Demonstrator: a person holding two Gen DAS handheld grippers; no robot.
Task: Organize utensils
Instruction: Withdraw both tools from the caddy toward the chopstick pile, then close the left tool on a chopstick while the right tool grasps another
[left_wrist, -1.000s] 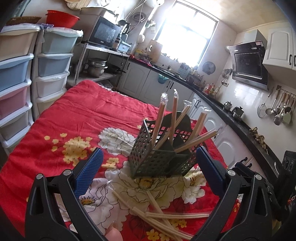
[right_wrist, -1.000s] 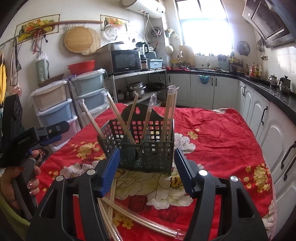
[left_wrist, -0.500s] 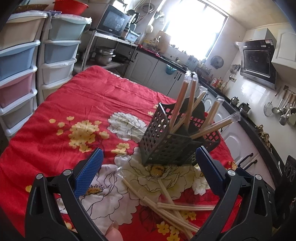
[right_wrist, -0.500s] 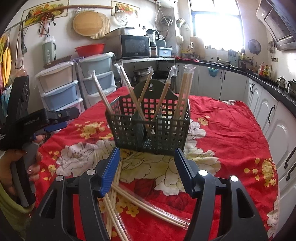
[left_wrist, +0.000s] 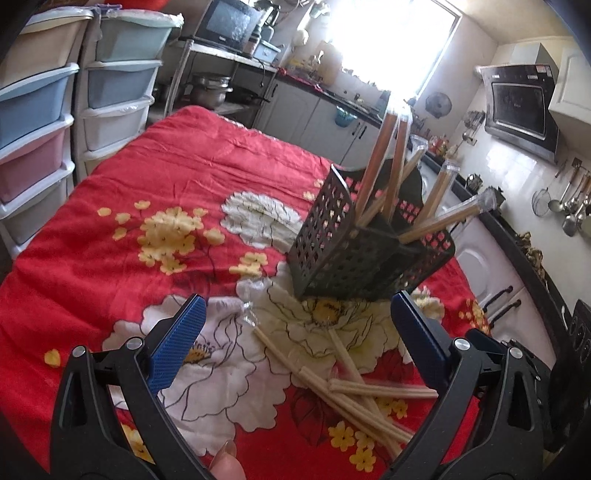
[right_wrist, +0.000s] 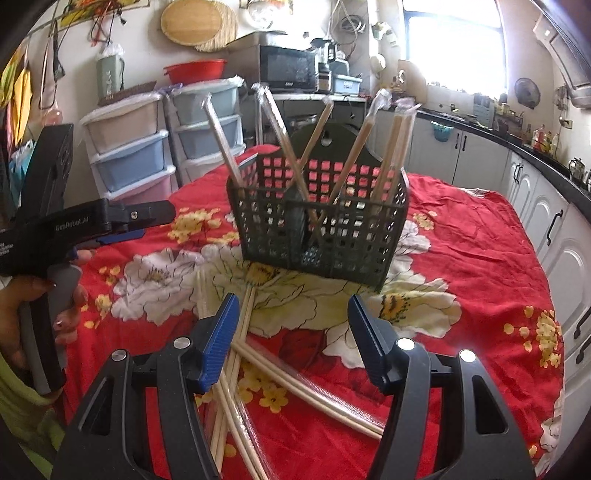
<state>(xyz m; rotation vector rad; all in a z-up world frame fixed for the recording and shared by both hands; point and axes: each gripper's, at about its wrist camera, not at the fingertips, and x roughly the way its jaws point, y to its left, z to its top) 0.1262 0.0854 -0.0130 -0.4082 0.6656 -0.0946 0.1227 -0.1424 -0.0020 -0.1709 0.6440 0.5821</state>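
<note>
Moved: both grippers sit lower than a second ago, tilted more toward the bench, so the basket looms larger in both views.
Left gripper (left_wrist: 295, 325): jaws apart, nothing between them, above the loose chopsticks.
Right gripper (right_wrist: 291, 325): jaws apart, empty, over the same pile.
Basket (right_wrist: 317, 225): dark mesh, upright mid-bench, wrapped chopsticks (right_wrist: 391, 147) leaning out of it.
Loose chopsticks (left_wrist: 354, 391): crossed pile on the cloth, just in front of the basket.
Bench (left_wrist: 177, 177): covered by a red floral cloth.
Room: kitchen; plastic drawers (left_wrist: 44, 122) at left, microwave (right_wrist: 288, 68) on a shelf, bright window (right_wrist: 454, 40), white cabinets (right_wrist: 546, 206) along the right.
Hand (right_wrist: 33, 295): grips the left gripper's handle.
</note>
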